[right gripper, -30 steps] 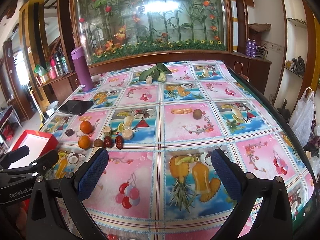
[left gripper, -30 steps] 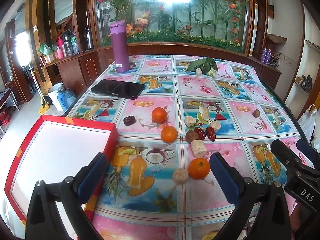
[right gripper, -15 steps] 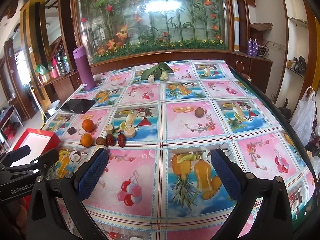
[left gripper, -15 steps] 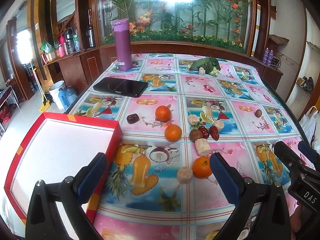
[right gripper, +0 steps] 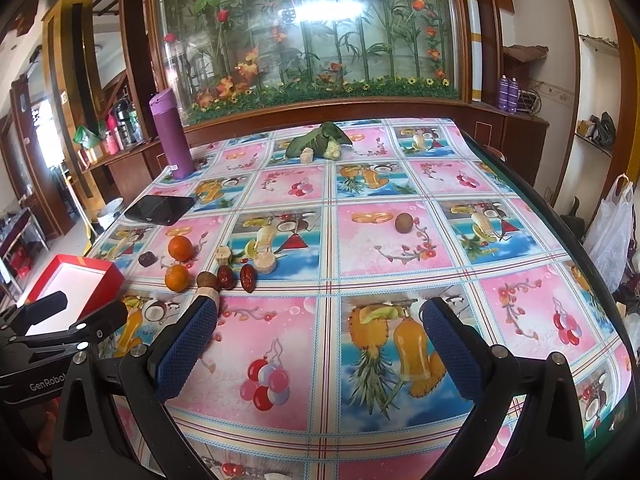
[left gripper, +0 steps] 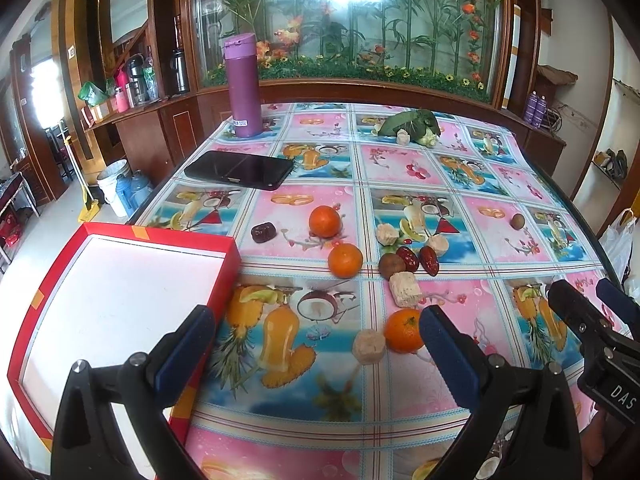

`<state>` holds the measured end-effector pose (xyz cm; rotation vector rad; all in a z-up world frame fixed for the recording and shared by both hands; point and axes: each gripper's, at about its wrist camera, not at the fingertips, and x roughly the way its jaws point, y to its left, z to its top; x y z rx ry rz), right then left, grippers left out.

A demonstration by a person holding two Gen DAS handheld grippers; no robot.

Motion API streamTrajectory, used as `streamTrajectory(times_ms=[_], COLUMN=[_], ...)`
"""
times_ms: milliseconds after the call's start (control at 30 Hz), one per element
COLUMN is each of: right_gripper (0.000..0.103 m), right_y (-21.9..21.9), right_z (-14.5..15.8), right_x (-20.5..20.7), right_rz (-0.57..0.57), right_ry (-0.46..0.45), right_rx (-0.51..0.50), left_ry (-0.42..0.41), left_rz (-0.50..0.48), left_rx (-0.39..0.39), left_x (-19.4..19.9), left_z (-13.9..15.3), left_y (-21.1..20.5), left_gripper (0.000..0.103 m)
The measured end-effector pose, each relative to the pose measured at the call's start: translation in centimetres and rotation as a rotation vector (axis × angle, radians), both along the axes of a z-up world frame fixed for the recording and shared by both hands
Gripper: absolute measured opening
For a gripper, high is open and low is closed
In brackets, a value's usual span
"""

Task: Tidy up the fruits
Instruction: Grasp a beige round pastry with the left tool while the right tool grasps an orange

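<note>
Both sets of jaws stand wide apart with nothing between them. The left gripper [left gripper: 318, 354] hangs low over the near part of the desk [left gripper: 516, 240], which is covered in a fruit-print cloth. Just inside its right jaw lies the nearest orange [left gripper: 403, 330], touching a pale beige chunk [left gripper: 369, 346] on its left. Beyond the jaws sit another beige chunk [left gripper: 405, 289], a brown round fruit [left gripper: 392, 266], two red dates [left gripper: 419, 258], a second orange [left gripper: 345, 260] and a third orange [left gripper: 324, 221] further off, with a dark date [left gripper: 263, 232] to their left. A lone brown fruit [left gripper: 517, 221] lies well apart to the right. The red box [left gripper: 236, 256], white inside, rests just outside the left jaw, its corner reaching under that jaw. Far ahead are a black phone [left gripper: 240, 169], a purple flask [left gripper: 242, 86] and a green leafy bundle [left gripper: 410, 122].

The right gripper [right gripper: 320, 346] hovers over bare cloth; the fruit cluster lies ahead and to the left of its left jaw, and the lone brown fruit sits straight ahead.
</note>
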<state>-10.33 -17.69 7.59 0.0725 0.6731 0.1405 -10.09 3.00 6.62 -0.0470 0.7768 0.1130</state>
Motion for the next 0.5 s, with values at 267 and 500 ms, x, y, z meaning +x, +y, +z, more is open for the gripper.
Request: streamTrajectory(times_ms=[267,500], right_gripper=[0.103,0.103], right_y=[-0.3,-0.4], right_z=[-0.3,-1.2], right_x=[-0.2,-0.2], right_rz=[0.019,0.127], right_ry=[0.004,0.036], right_rx=[-0.015,-0.007], left_ry=[0.001,-0.076], left_rz=[-0.032,-0.018], left_rx=[0.044,0.169], left_x=[-1.7,-6.7], left_z=[0.5,1.9], left_y=[1.2,5.1], left_gripper=[0.103,0.103])
